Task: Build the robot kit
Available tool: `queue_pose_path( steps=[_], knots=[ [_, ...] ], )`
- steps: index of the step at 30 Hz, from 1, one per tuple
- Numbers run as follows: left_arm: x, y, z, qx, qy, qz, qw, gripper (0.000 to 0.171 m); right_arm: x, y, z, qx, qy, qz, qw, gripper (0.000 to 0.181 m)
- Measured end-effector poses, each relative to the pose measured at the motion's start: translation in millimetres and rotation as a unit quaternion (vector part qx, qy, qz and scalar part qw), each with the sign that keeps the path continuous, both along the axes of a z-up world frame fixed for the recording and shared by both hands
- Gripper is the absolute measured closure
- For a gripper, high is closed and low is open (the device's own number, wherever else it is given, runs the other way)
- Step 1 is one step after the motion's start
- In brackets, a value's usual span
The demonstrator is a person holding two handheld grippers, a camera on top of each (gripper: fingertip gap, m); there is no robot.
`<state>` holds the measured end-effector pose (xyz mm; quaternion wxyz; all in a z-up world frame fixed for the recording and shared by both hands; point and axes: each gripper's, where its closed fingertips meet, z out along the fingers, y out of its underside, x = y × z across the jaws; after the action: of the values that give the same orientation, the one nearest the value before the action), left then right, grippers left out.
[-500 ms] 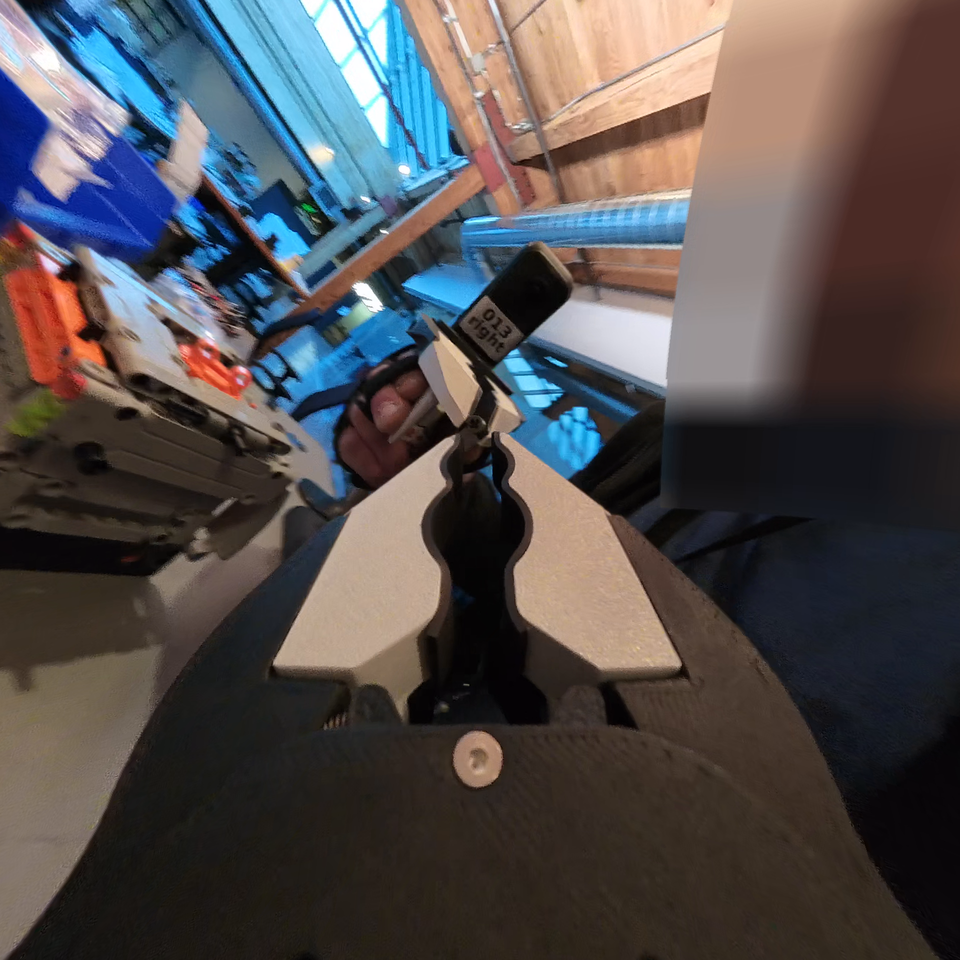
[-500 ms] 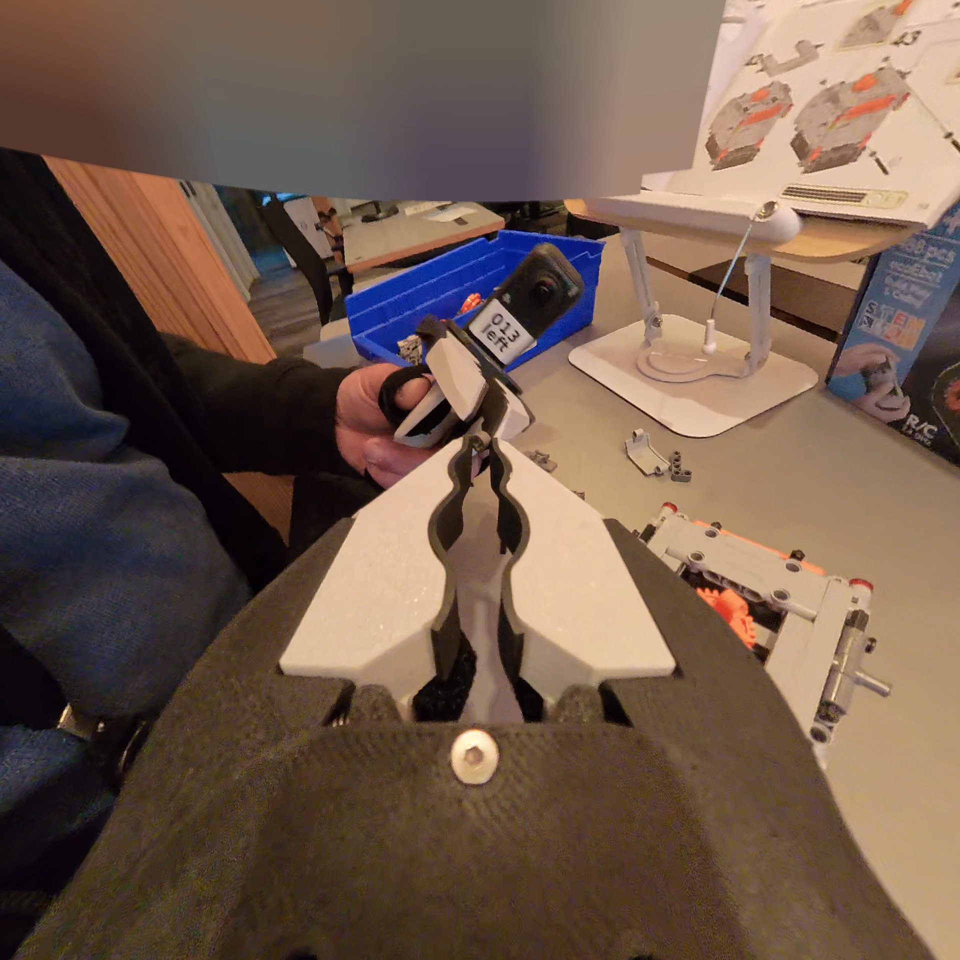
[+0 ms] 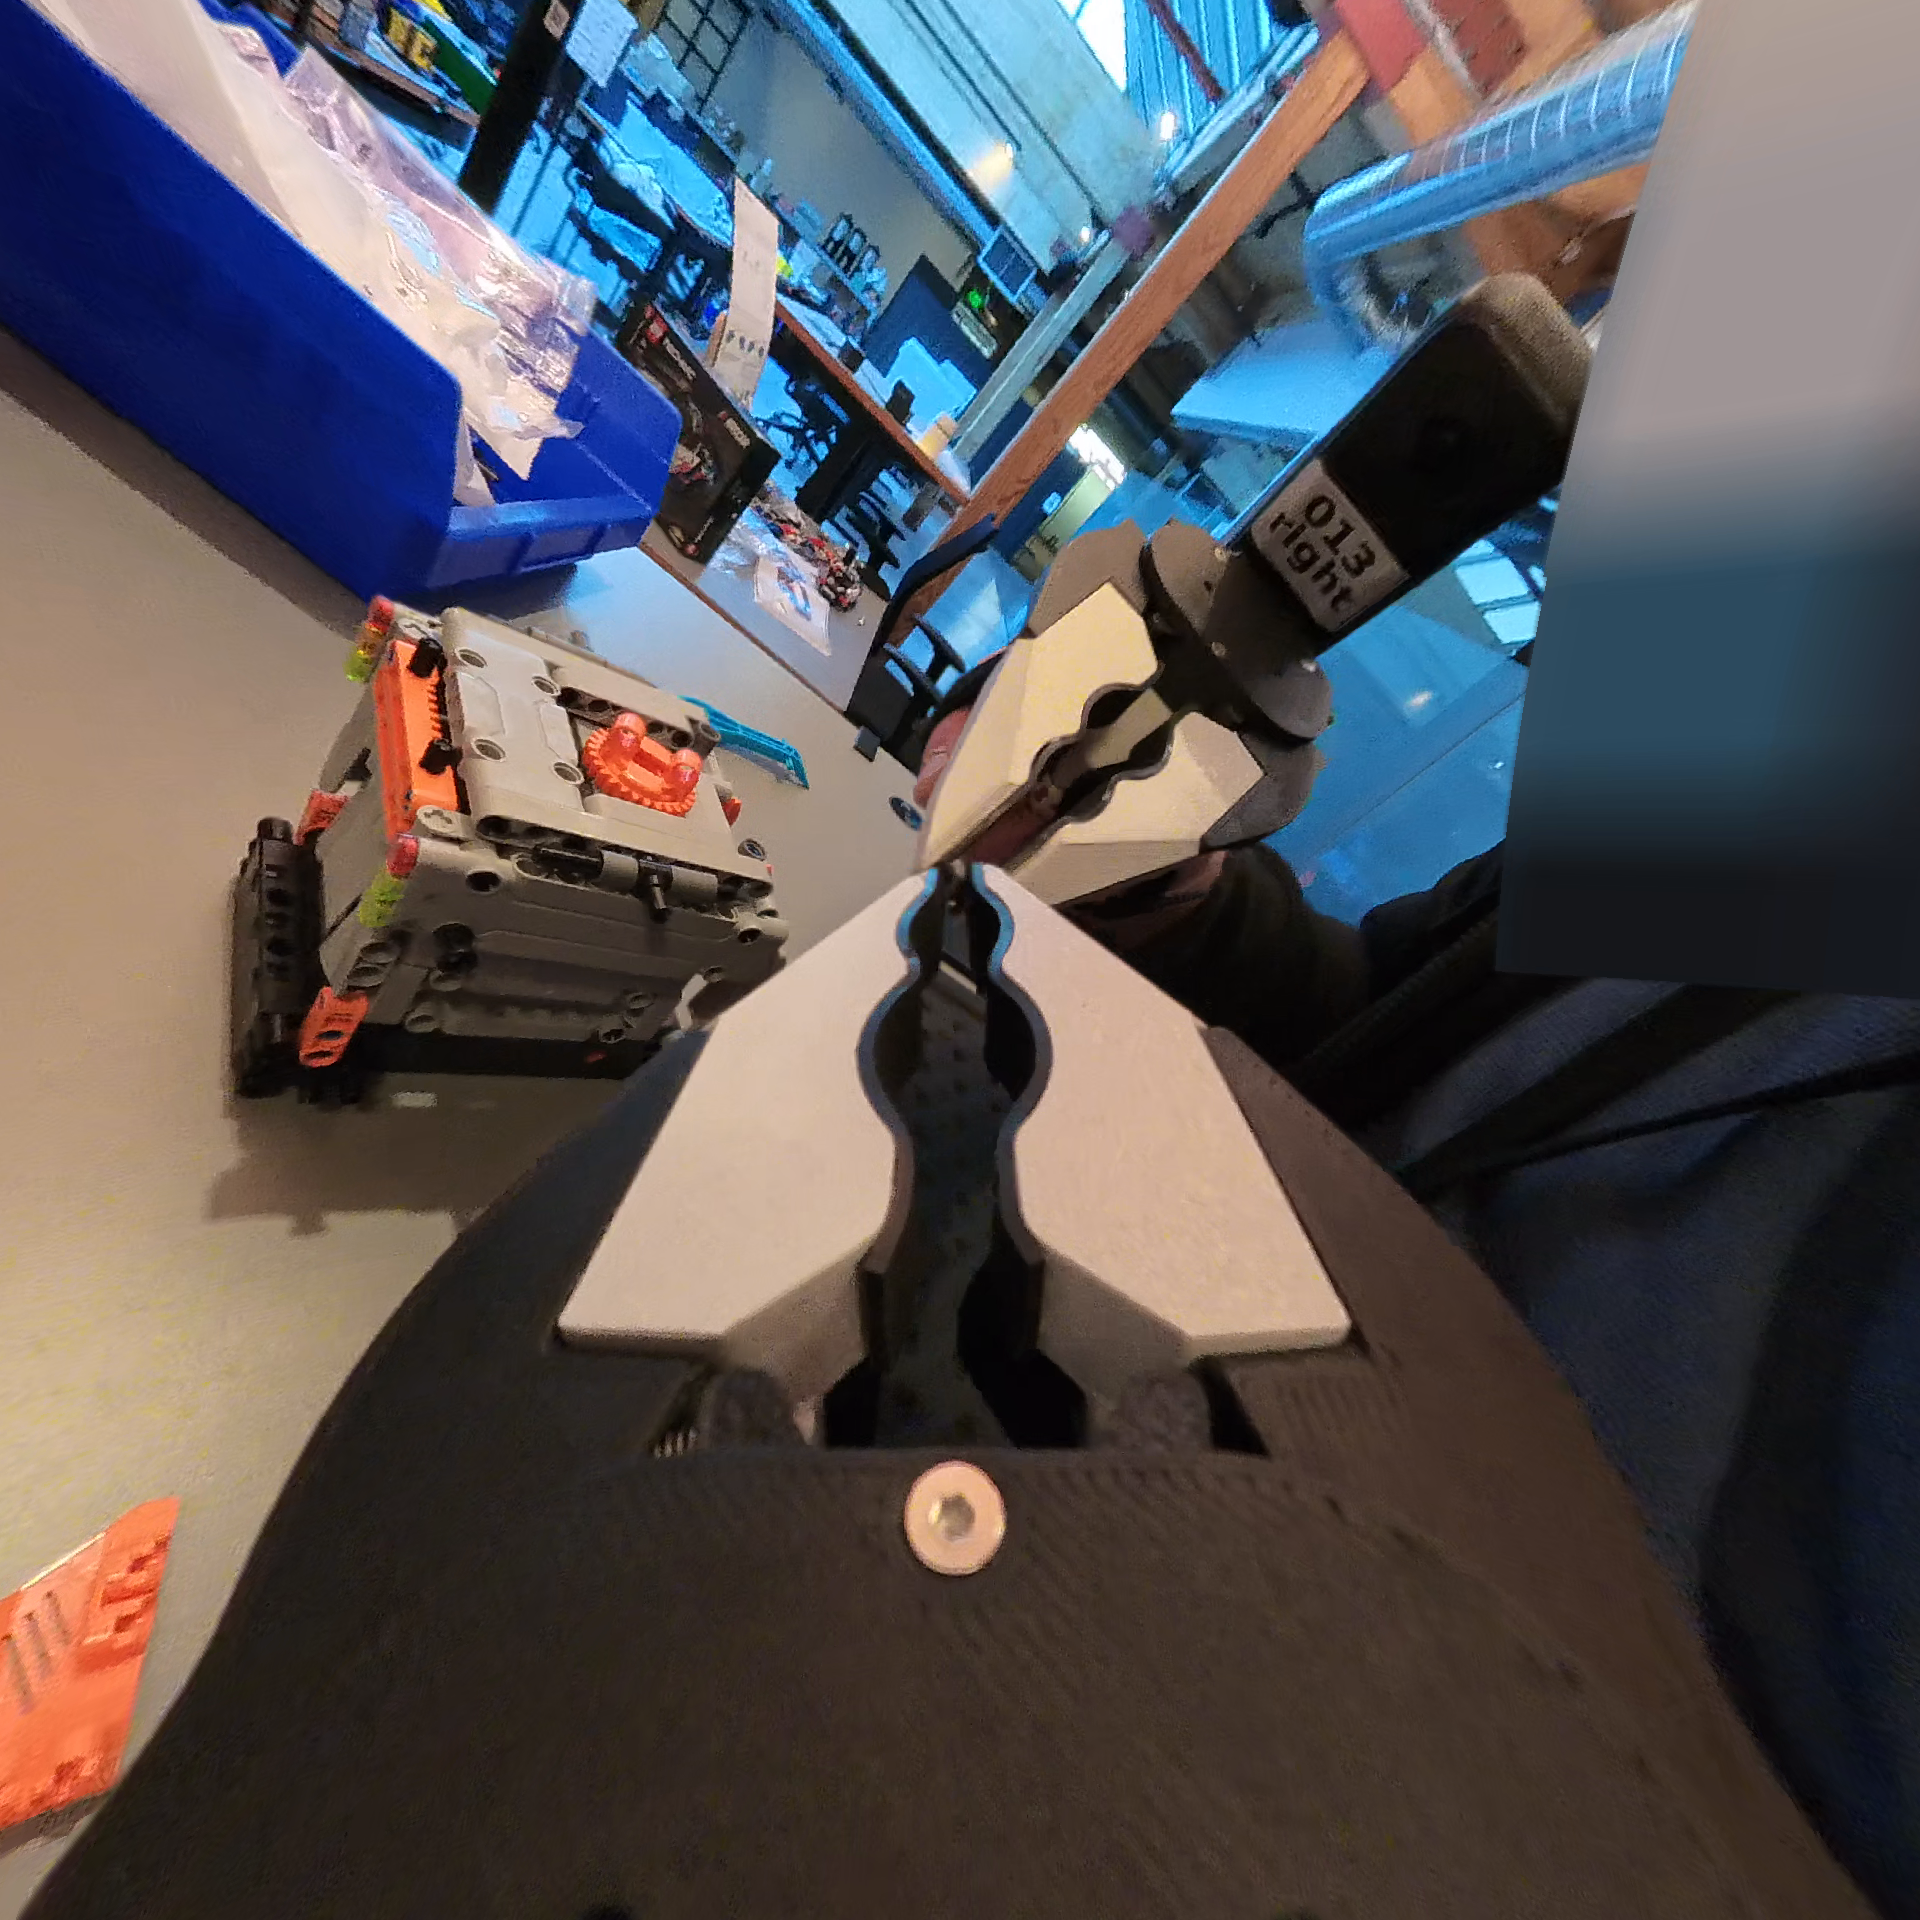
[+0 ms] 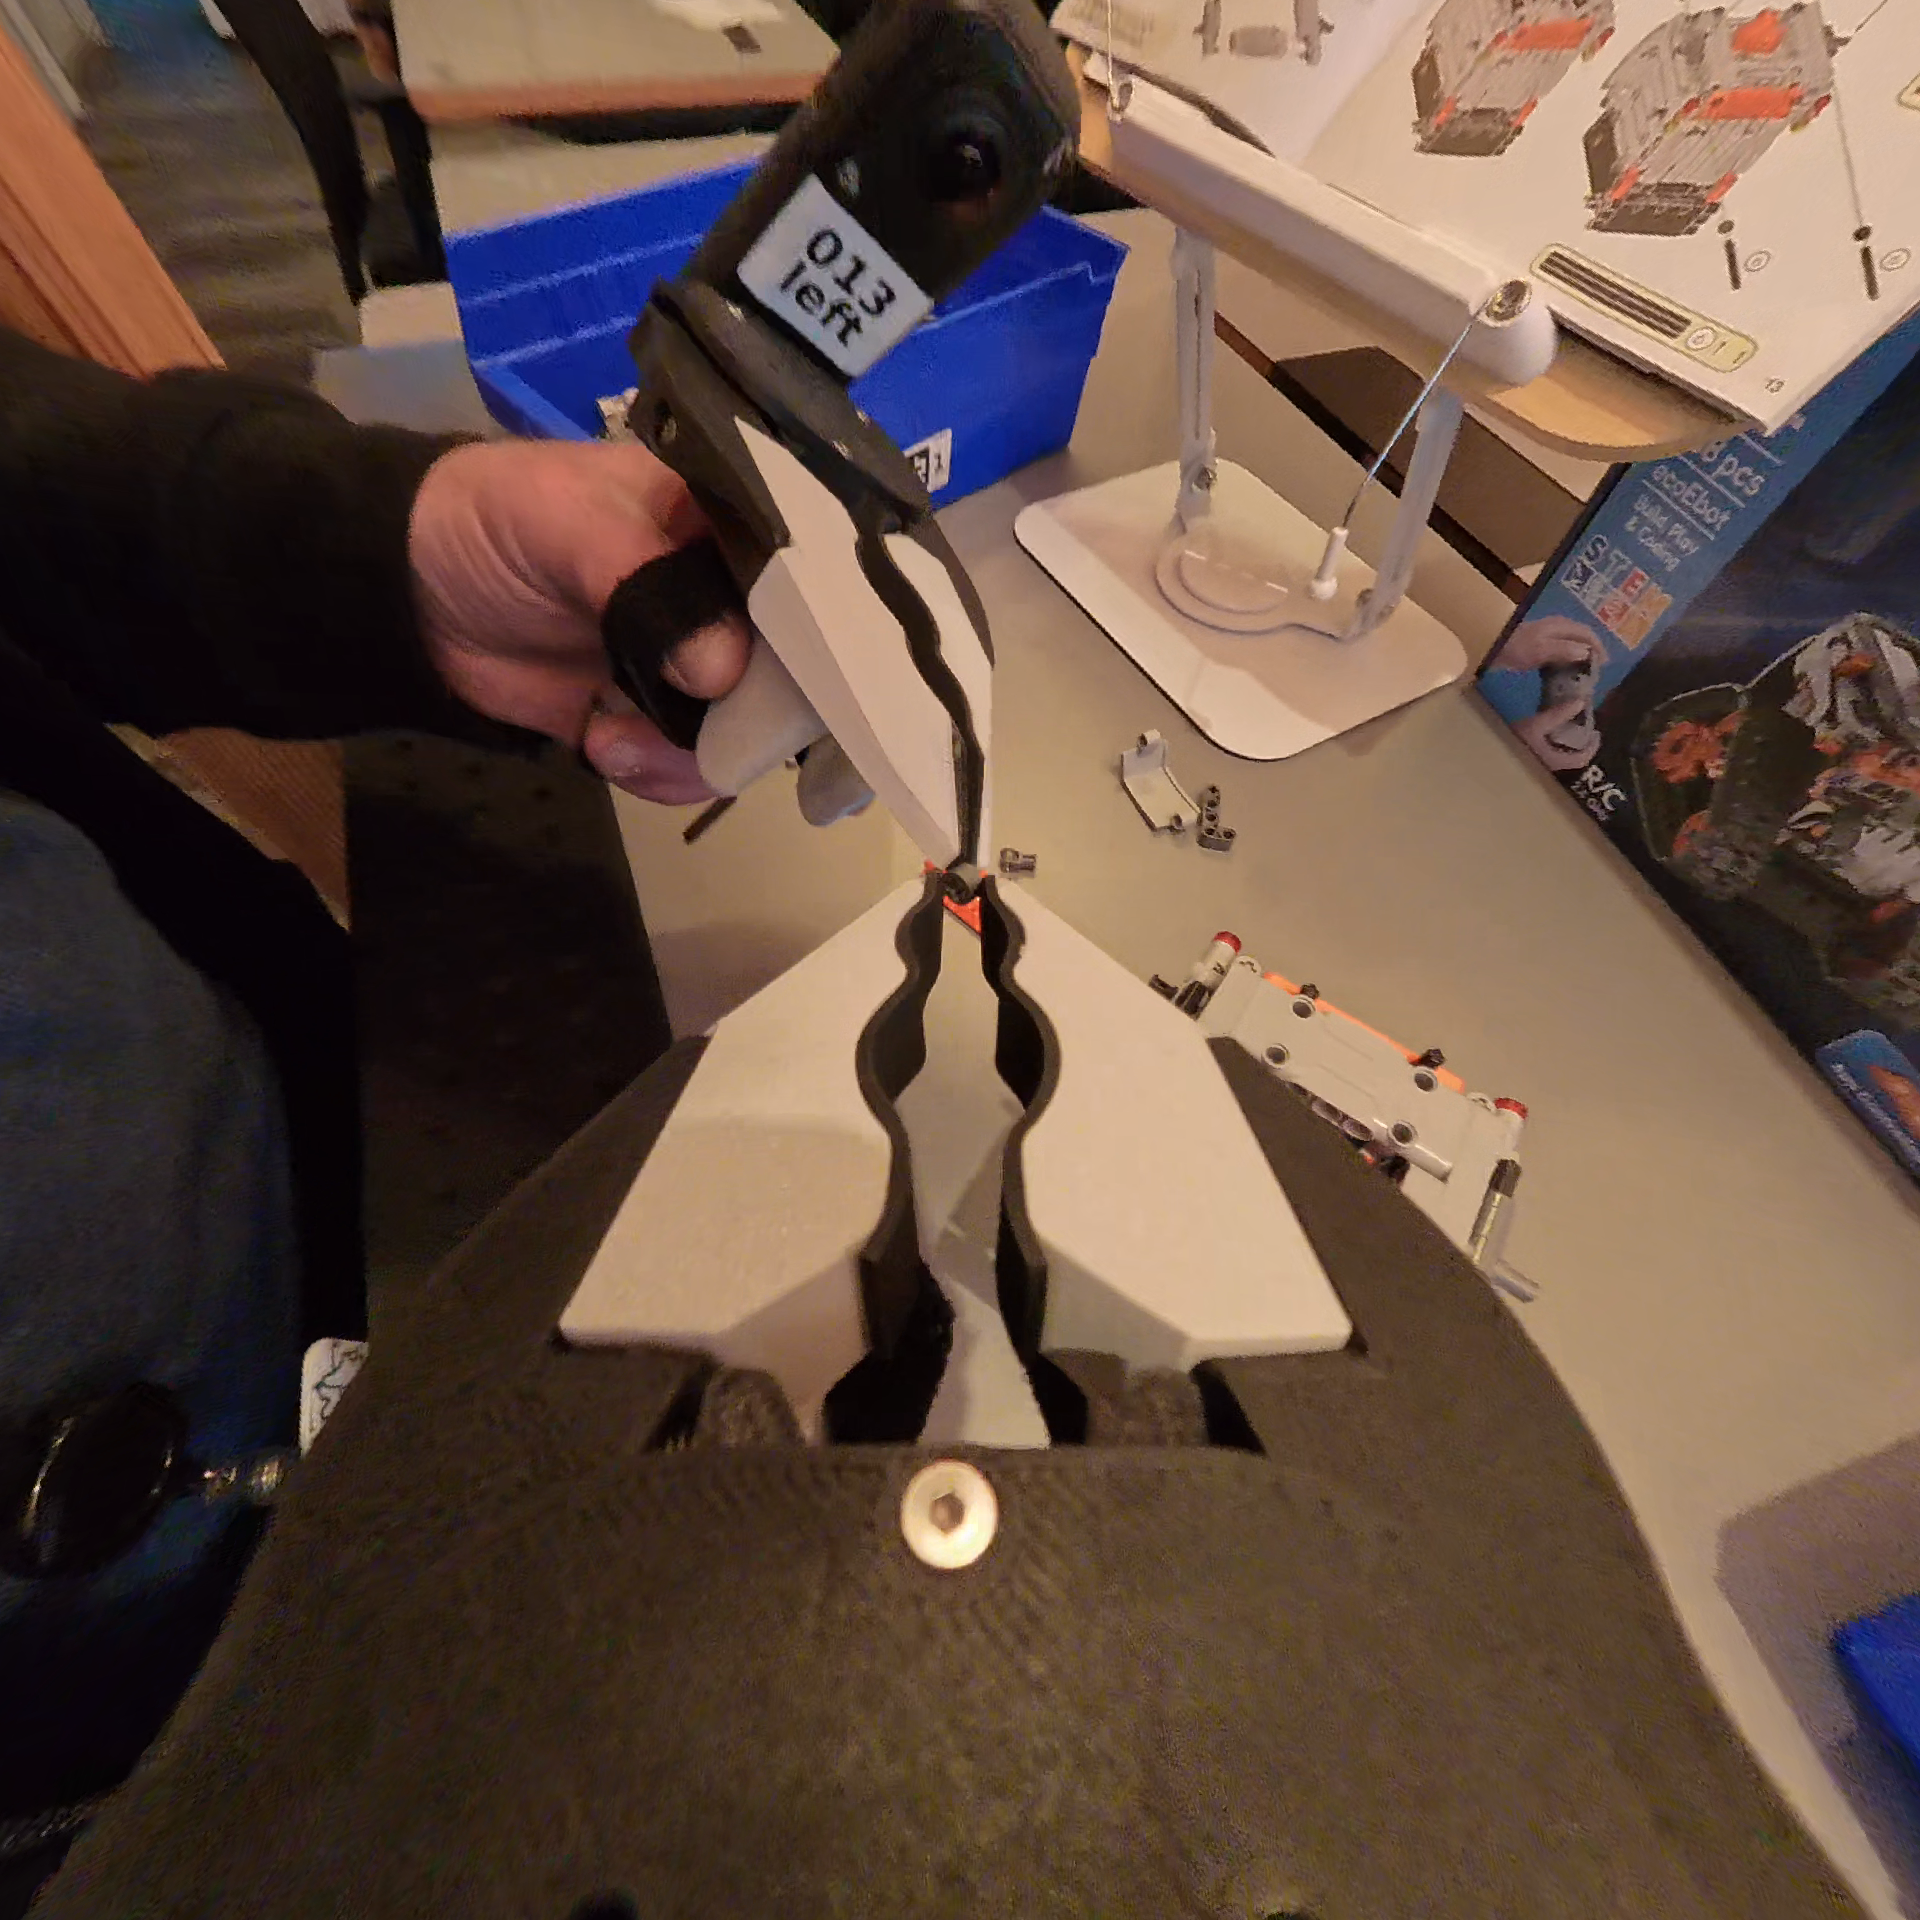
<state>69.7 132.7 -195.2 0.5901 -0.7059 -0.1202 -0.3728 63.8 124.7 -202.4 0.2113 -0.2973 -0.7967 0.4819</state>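
Quick update from us: compared with half a second earlier, the left gripper (image 4: 961, 831) had swung over and closed in, so it filled way more of the right wrist view. The left camera had tipped down towards the grey tabletop (image 3: 125, 935), bringing the grey-and-orange brick model (image 3: 520, 852) properly into view.

The two claws met tip to tip above the table's near edge. The right gripper (image 4: 954, 899) was clenched on a small orange brick piece (image 4: 961, 914), with a little dark pin (image 4: 962, 881) sitting at its end. The left one's jaws were pinched together right on that pin (whether it truly gripped it or only touched it, we couldn't tell).

Only the right wrist view showed the orange piece and pin; in the left wrist view the meeting point was just a dark sliver. The right view also gave us the hand (image 4: 540, 603) on the left tool, the instruction booklet on its white stand (image 4: 1247, 665) and some loose grey bits (image 4: 1153, 779). The left view alone showed an orange packet (image 3: 73, 1662) and the clear bags in the blue plastic bin (image 3: 260, 312).
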Motion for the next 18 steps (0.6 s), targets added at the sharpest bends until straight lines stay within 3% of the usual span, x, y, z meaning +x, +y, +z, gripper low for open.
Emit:
queue_pose_path(
  steps=[18],
  knots=[
    [1.5, -1.3, -12.5, -0.054, 0.059, -0.021, 0.997, 0.170, 0.5, -2.6, -13.2, 0.117, -0.007, -0.002, 0.993, 0.177]
  ],
)
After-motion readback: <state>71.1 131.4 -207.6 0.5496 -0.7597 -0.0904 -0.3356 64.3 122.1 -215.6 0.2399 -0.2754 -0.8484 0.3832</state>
